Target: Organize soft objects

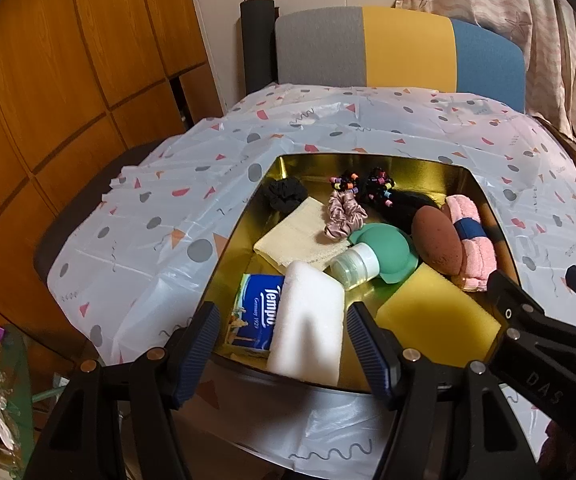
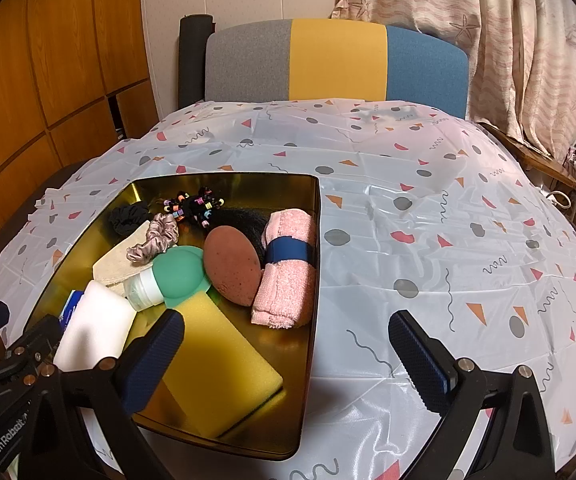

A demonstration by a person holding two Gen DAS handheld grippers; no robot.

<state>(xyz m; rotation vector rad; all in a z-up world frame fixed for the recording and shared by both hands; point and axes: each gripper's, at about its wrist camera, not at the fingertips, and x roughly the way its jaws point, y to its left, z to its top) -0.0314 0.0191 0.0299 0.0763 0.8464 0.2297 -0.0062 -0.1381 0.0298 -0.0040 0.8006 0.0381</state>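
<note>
A gold tin tray (image 2: 316, 248) sits on the table's patterned plastic cloth (image 2: 427, 208), and every soft thing I can see lies inside it. The rest of the cloth is bare, so the pile could be sorted and gathered here or waiting to be taken out; I can't tell which from where I stand.

The white sponge (image 1: 307, 324) and yellow sponge (image 2: 220, 368) lie flat at the near end, with a tissue pack (image 1: 258, 312) wedged beside the white one. A rolled pink towel (image 2: 288, 264), kept tight by a dark band, rests along the tray's right wall. A brown oval sponge (image 2: 232, 264) leans next to it, touching a green silicone cup (image 2: 180, 272) and a small clear bottle (image 1: 355, 264). Further back are a cream cloth (image 1: 299, 236), a pink scrunchie (image 1: 343, 212), a black scrunchie (image 1: 284, 194) and beaded hair ties (image 1: 371, 186).

The left gripper (image 1: 284, 340) hovers with its jaws spread wide either side of the white sponge, gripping nothing. The right gripper (image 2: 286, 350) is spread too, straddling the tray's near right corner, empty
</note>
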